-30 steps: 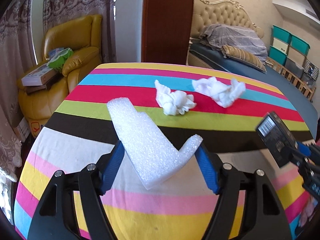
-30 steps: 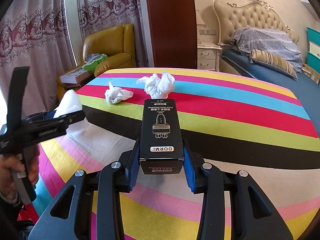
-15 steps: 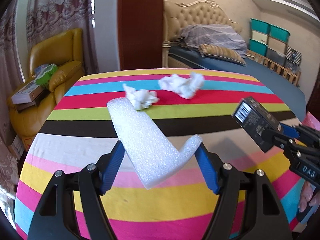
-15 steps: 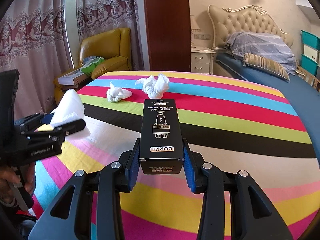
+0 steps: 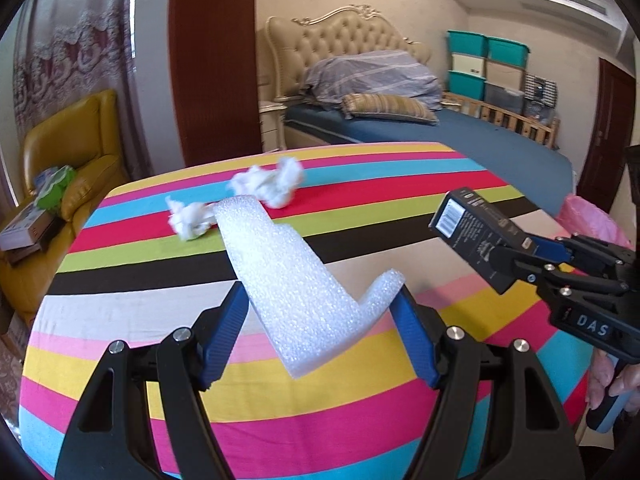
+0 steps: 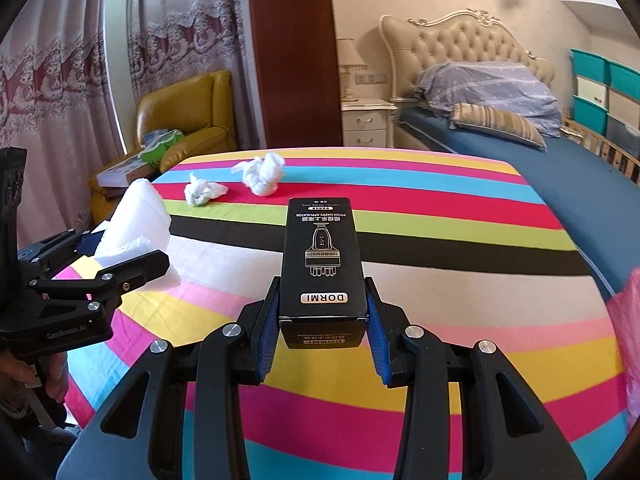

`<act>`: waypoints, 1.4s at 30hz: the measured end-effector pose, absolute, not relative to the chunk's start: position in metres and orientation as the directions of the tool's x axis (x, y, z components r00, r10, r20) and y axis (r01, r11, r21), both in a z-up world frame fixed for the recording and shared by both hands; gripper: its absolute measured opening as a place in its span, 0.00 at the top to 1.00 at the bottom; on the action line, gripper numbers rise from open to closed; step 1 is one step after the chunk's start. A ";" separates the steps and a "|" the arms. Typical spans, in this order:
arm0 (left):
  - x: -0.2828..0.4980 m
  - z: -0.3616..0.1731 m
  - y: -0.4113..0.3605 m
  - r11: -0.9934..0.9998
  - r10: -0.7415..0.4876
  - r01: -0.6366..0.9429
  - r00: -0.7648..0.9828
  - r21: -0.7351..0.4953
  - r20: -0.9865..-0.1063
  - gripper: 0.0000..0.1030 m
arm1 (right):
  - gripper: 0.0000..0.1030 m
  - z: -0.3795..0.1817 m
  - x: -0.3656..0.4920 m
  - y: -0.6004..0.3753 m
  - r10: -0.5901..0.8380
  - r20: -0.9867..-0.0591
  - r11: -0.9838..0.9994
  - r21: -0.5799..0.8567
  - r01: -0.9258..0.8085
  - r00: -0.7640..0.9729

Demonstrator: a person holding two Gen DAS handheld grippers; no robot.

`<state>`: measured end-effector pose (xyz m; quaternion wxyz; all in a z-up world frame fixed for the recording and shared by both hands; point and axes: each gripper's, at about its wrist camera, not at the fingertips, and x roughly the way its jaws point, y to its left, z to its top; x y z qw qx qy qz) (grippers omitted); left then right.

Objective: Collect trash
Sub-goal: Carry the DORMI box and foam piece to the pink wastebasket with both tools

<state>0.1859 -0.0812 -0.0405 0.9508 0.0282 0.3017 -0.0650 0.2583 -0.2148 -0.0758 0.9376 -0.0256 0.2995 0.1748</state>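
My left gripper (image 5: 320, 320) clamps the white V-shaped foam offcut (image 5: 296, 276), my right gripper (image 6: 322, 332) the black cardboard box (image 6: 322, 256); both now need carrying to the pink bag (image 5: 592, 224).

The left gripper (image 5: 320, 328) is built of matte black plastic arms with triangular cut-outs, joined by round silver screws. Its two fingers (image 5: 224, 336) carry ribbed blue pads. From the right wrist view its side shows small silver screws and faint grey lettering on the black body. The right gripper (image 6: 320, 320) has the same black frame, silver screw heads and ribbed blue pads (image 6: 268, 328); from the left wrist view its side bears white letters "DAS".
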 end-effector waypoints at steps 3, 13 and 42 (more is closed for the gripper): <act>0.185 -0.037 -0.098 0.985 -0.132 0.172 0.817 0.018 -0.562 0.32 | 0.63 -0.076 0.251 -0.226 0.294 -0.564 0.946 0.056 -0.320 0.772; 0.191 -0.031 -0.154 0.960 -0.219 0.277 0.825 0.035 -0.521 0.31 | 0.63 -0.068 0.228 -0.281 0.217 -0.523 0.975 0.079 -0.207 0.824; 0.212 -0.023 -0.413 0.661 -0.645 0.750 0.566 -0.004 -0.514 0.31 | 0.63 -0.065 0.150 -0.529 -0.190 -0.466 0.954 0.120 0.274 0.864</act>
